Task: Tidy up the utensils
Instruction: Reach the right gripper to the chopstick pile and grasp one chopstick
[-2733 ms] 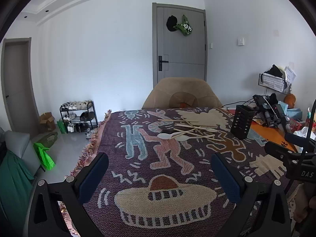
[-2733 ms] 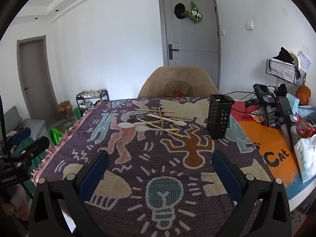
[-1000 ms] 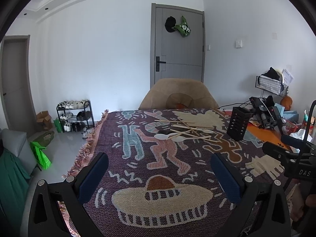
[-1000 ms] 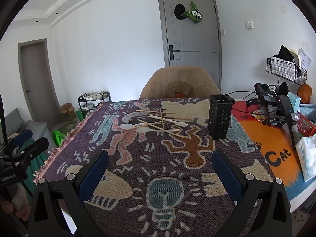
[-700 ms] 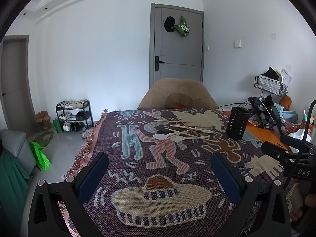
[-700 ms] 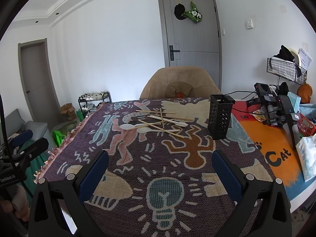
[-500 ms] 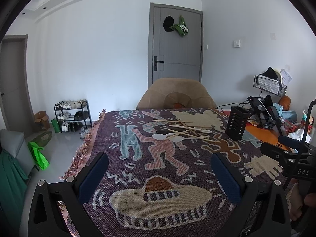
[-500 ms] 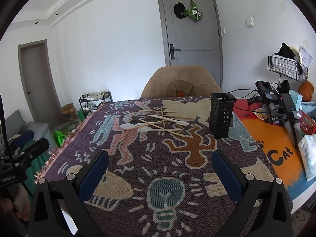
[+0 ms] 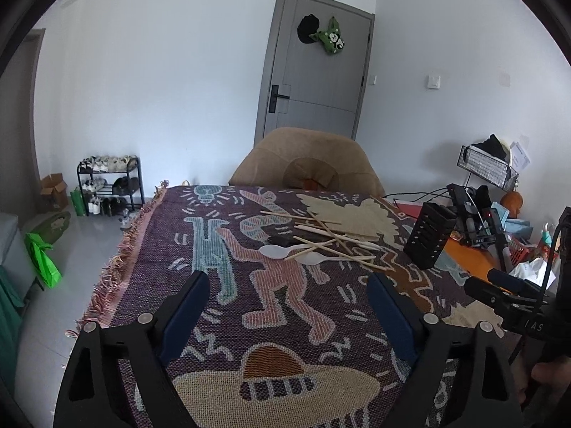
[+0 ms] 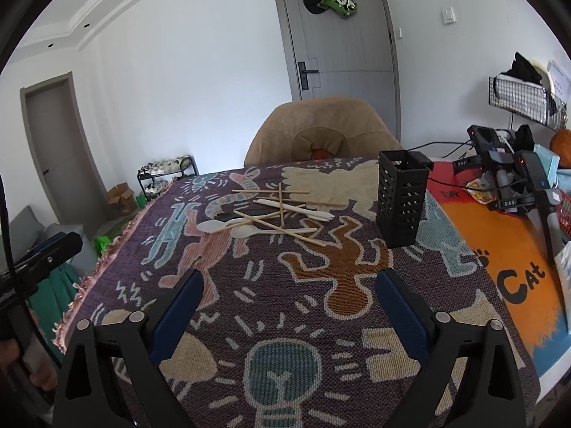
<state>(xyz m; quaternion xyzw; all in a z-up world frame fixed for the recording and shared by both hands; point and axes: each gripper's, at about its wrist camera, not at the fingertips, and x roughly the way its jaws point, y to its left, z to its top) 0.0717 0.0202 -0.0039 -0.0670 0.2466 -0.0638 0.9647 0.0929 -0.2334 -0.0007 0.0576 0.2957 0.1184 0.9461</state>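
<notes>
Left wrist view: the left gripper (image 9: 287, 306) hangs over the patterned cloth (image 9: 228, 306) with its jaws wide but closing, nothing between them. The utensil pile (image 9: 321, 240) lies well beyond the fingertips, just left of the black slotted holder (image 9: 430, 235). In it, thin wooden chopsticks (image 9: 333, 235) cross over two white plastic spoons (image 9: 276, 250), whose bowls stick out on the side of the pile away from the holder. These look light and stiff, and smooth enough to roll or slide on the weave. I would judge the spoons easiest taken across the handle, just behind the bowl.

Right wrist view: the right gripper (image 10: 289, 301) is also wide, closing and empty, well short of the pile. The holder (image 10: 401, 198) stands upright, open at the top, just right of the chopsticks (image 10: 282, 226) and apart from them. The sticks lie criss-crossed, so lifting one probably drags its neighbours. A free end pointing away from the holder seems the cleanest place to pinch. The spoons (image 10: 228, 228) lie farthest from the holder.
</notes>
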